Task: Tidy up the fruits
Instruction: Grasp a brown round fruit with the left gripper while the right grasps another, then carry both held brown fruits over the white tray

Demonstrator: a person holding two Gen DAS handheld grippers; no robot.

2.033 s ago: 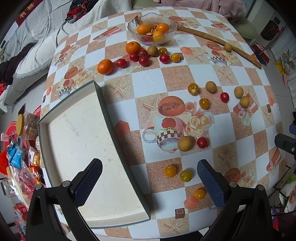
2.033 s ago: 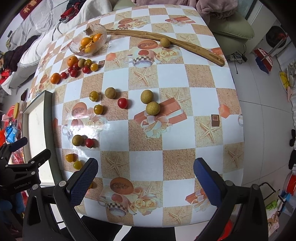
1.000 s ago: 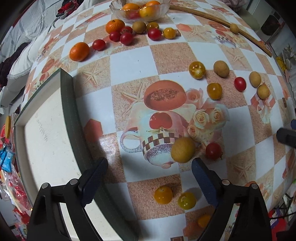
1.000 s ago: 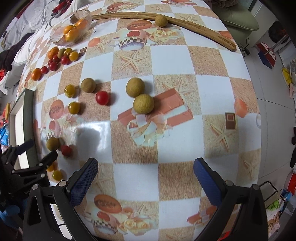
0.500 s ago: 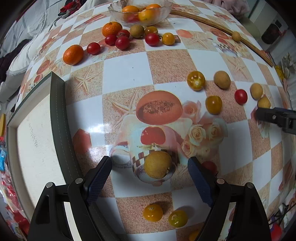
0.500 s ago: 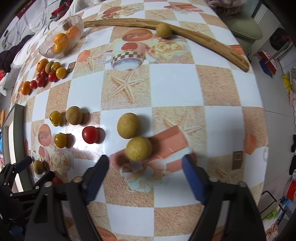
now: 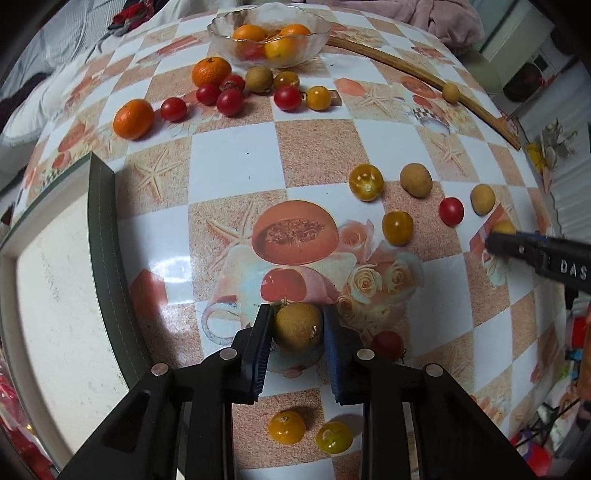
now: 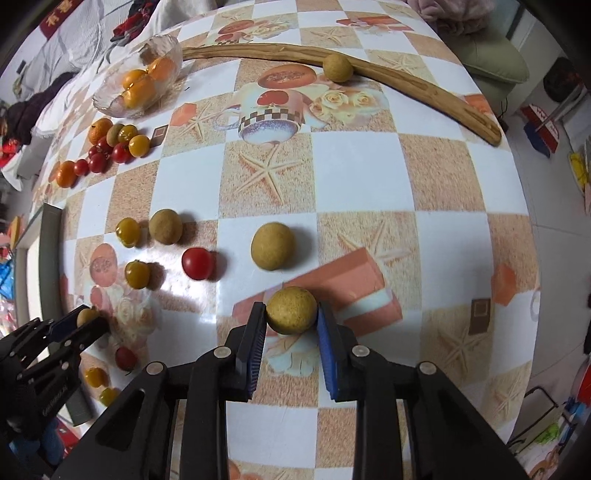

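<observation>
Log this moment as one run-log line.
left gripper: shut on longan on table | right gripper: shut on second longan on table | tray: no fruit visible | glass bowl: holds oranges

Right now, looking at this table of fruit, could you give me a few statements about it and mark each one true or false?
1. The left gripper has its jaws closed on a brown longan. True.
2. The right gripper is open and holds nothing. False: its jaws are closed on another longan.
3. The glass bowl holds oranges. True.
4. A longan rests against the curved wooden stick. True.
5. The tray on the left is filled with tomatoes. False: no fruit shows in it.
</observation>
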